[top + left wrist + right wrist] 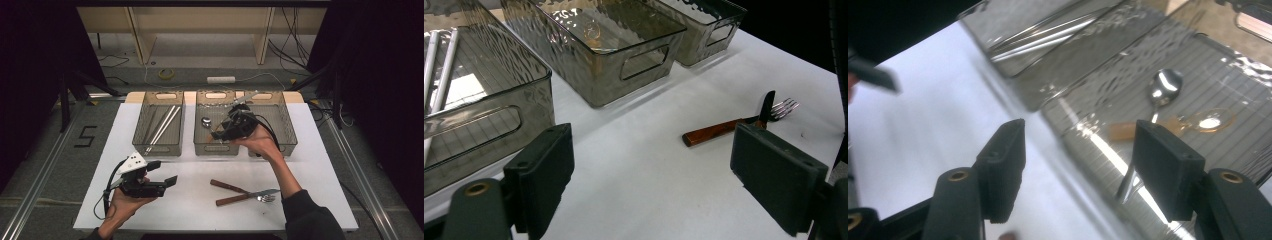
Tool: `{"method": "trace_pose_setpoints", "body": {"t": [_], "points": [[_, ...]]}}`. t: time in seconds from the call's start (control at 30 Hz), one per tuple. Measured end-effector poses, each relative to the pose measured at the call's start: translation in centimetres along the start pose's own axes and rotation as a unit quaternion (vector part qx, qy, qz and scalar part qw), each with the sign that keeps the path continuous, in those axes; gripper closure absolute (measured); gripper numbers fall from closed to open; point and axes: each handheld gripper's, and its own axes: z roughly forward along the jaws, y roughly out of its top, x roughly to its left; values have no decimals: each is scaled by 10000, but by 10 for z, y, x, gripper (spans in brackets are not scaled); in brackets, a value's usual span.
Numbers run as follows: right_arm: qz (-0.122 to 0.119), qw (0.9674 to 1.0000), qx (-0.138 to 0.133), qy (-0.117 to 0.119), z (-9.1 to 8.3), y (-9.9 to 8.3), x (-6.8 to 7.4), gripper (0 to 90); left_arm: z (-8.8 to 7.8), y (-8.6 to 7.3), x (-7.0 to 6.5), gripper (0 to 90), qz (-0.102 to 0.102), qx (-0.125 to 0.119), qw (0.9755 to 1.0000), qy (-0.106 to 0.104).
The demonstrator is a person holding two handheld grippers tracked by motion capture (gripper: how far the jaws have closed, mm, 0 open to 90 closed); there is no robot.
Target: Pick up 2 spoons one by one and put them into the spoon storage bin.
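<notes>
Honestly, the right gripper [1075, 172] is hovering over the middle bin [216, 145], jaws wide apart, gripping nothing; the spoon [1162, 90] is lying inside, handle half hidden. Left gripper [664, 185] is idling open over the desk [644, 165].

In the right gripper view the middle bin [1198, 65] is smeared by motion, and the spoon [1164, 89] in it has its handle hidden behind one black pad, beside what may be a second, amber-tinted spoon (too blurred to tell). In the left gripper view the fork [785, 107] near that bin is partly covered by the knife blade [767, 107], and the left bin [484, 107] is cut off at the picture's edge.
</notes>
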Motion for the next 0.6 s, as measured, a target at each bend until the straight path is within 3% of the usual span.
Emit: {"method": "trace_pose_setpoints", "body": {"t": [0.3, 0.6], "points": [[-378, 9992, 36, 154, -22, -31, 24, 371, 1, 0, -1, 171, 60, 37, 10000, -2], [-528, 9983, 106, 244, -32, -60, 32, 340, 2, 0, -2, 171, 53, 60, 10000, -3]]}}
